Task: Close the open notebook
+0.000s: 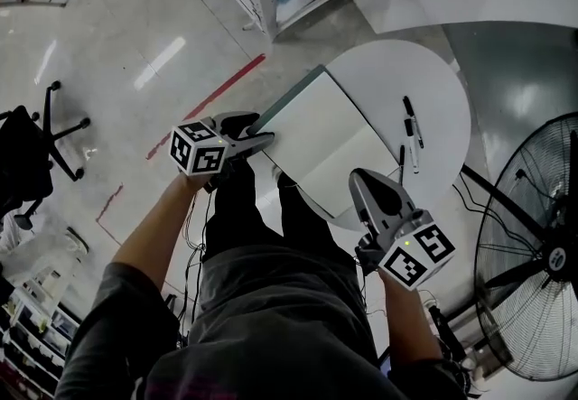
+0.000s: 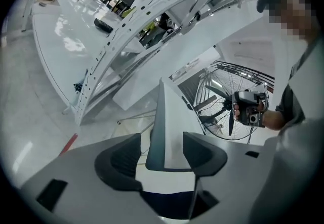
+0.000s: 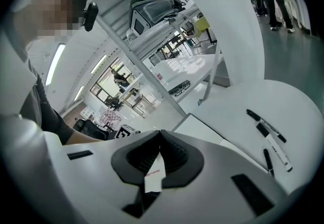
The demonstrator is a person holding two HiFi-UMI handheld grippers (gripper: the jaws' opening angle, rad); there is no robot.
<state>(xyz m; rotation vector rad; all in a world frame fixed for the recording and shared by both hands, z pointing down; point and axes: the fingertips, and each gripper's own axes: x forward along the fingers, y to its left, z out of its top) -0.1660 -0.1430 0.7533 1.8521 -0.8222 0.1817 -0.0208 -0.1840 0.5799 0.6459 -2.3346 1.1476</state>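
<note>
At the bench's (image 1: pixel 390 71) left edge, head view, the open notebook (image 1: pixel 318 132) lies with the left gripper (image 1: pixel 260 138) at its corner; left gripper view: jaws wide, straddling the cover (image 2: pixel 171 122) without clamping it, so a square bite before folding seems wise; right gripper view: right gripper (image 3: pixel 159 154) closed on a paper slip (image 3: pixel 153 176).

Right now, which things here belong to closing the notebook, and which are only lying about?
For the job:
- notebook
- left gripper, its open fingers on either side of the notebook's edge

Lying about:
- pens
- fan
- office chair
</note>
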